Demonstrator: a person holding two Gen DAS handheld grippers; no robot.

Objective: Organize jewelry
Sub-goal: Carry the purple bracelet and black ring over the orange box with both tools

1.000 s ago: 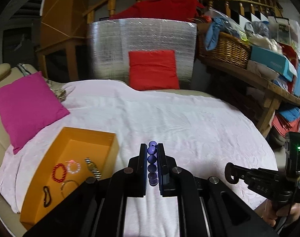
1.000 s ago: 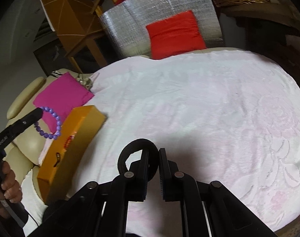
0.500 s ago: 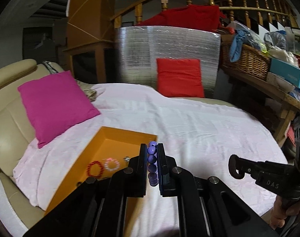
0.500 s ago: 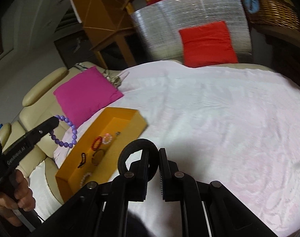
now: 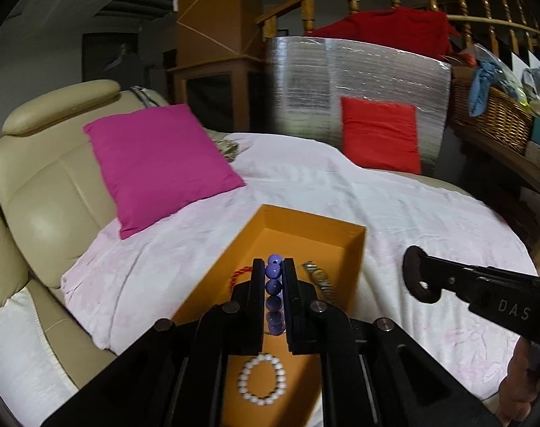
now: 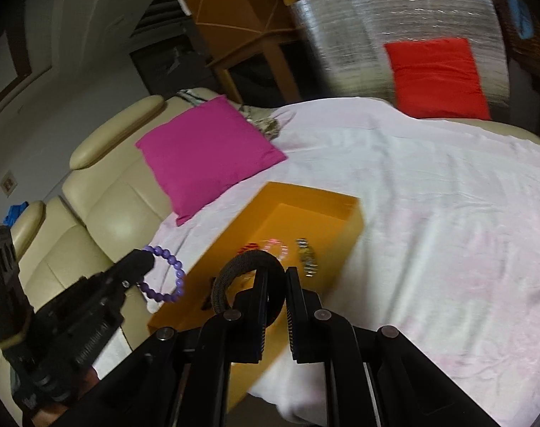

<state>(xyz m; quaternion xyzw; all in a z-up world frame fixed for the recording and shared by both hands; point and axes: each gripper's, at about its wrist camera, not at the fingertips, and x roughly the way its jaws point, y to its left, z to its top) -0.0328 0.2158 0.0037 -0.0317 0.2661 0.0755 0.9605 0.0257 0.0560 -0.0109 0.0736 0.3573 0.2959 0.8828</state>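
My left gripper (image 5: 273, 267) is shut on a purple bead bracelet (image 5: 273, 284) and holds it above the open orange box (image 5: 316, 227). The bracelet also shows in the right wrist view (image 6: 168, 277). My right gripper (image 6: 277, 274) is shut on a black braided bracelet (image 6: 234, 270), above the near right side of the box (image 6: 305, 199). In the left wrist view it shows as a black ring (image 5: 417, 279). Inside the box lie a white bead bracelet (image 5: 263, 379), a watch (image 5: 321, 281), a red bead bracelet (image 5: 239, 274) and a pink one (image 6: 277, 249).
The box sits on a pale pink sheet (image 5: 412, 220) over a sofa. A magenta cushion (image 5: 159, 156) lies behind the box on the left, a red cushion (image 5: 380, 135) at the back. A beige armrest (image 5: 38, 192) is at the left. A wicker basket (image 5: 490, 114) stands on a shelf at the right.
Both grippers have moved left towards the box with their bracelets. The left gripper now hangs over the box's inside; the right gripper has come over its near right side.
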